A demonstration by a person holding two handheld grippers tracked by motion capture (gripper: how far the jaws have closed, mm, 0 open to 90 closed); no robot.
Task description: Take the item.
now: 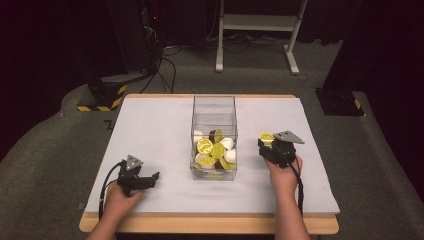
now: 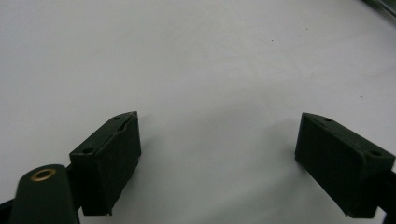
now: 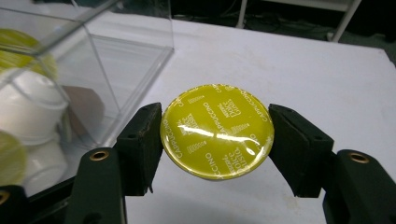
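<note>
- A person sits at a white tabletop (image 1: 150, 130) and holds a black two-jaw tool in each hand.
- The right tool (image 3: 217, 135) pinches a capsule (image 3: 217, 131) with a shiny yellow foil lid, one jaw pressed on each side of its rim.
- The lid faces the right gripper view, and its print reads "cappuccino".
- In the high view the right tool (image 1: 274, 145) sits at the right of the tabletop, just beside a clear plastic box, with the capsule (image 1: 266, 137) at its far tip.
- The right hand (image 1: 284, 175) grips the tool from the near side, forearm coming in from the bottom edge.
- The clear box (image 1: 214, 107) stands upright in the middle of the tabletop, open at the top.
- Its lower part holds a heap of capsules (image 1: 214, 150), some yellow-lidded, some white, some brown.
- In the right gripper view the box (image 3: 121, 51) lies to the left of the held capsule, apart from it, with white capsules (image 3: 32, 112) behind its wall.
- The left tool (image 1: 137, 180) is at the near left of the tabletop, well apart from the box, in the left hand (image 1: 120, 197).
- In the left gripper view the left tool (image 2: 217, 154) has its jaws spread wide, with bare white tabletop (image 2: 210, 70) between them.
- Beyond the tabletop lie grey carpet, cables and white frame legs.
</note>
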